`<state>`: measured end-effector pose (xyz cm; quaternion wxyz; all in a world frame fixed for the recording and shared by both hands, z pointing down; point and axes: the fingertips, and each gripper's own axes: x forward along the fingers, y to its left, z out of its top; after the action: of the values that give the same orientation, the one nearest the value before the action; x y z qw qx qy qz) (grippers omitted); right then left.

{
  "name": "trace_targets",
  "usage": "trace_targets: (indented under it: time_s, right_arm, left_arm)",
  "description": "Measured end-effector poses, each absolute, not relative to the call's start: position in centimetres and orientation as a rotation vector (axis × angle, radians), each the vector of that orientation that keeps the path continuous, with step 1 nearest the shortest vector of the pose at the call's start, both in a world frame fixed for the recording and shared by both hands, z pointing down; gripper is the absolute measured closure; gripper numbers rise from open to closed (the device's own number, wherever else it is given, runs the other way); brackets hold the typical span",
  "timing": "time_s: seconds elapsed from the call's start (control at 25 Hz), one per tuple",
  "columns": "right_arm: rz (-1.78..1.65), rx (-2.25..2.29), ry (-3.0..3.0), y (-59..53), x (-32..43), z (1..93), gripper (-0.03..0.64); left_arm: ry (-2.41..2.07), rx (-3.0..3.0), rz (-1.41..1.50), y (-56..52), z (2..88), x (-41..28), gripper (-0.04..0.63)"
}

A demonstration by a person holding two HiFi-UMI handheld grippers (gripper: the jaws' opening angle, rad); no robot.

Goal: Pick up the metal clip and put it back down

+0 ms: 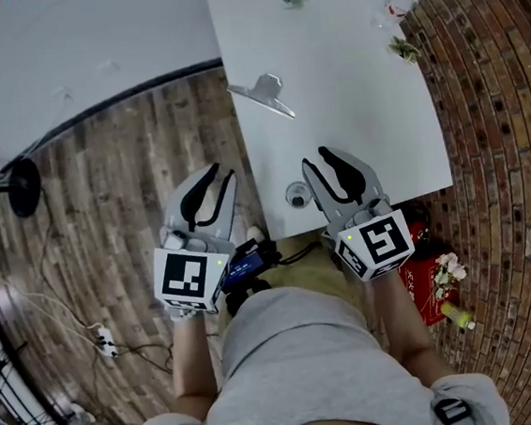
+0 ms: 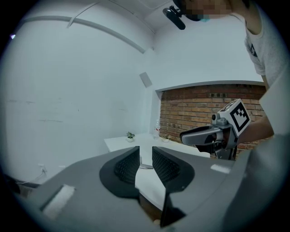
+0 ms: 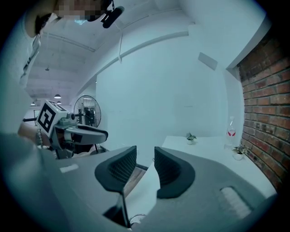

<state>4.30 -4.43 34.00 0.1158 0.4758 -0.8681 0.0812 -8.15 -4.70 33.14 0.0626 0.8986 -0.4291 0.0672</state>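
So we've got the left hand-held gripper and right hand-held gripper slightly spread and empty. The metal clip lies on the white worktop, ahead of both.

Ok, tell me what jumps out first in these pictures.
The shiny metal clip lies alone near the left edge of the white table. Nearer the person, the left gripper hangs beside the table over the wood floor and the right gripper over the table's near edge, both open and empty.
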Motion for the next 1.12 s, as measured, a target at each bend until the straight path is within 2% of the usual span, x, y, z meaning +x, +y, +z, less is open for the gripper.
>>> trace_targets:
  time_s: [1.12]
  right_arm:
    - [0.349,1.266,-2.472,-15.6,5.9,40.8,0.477]
  left_arm:
    - [-1.294,2.563,0.263,-12.5,39.1,-6.4,0.499]
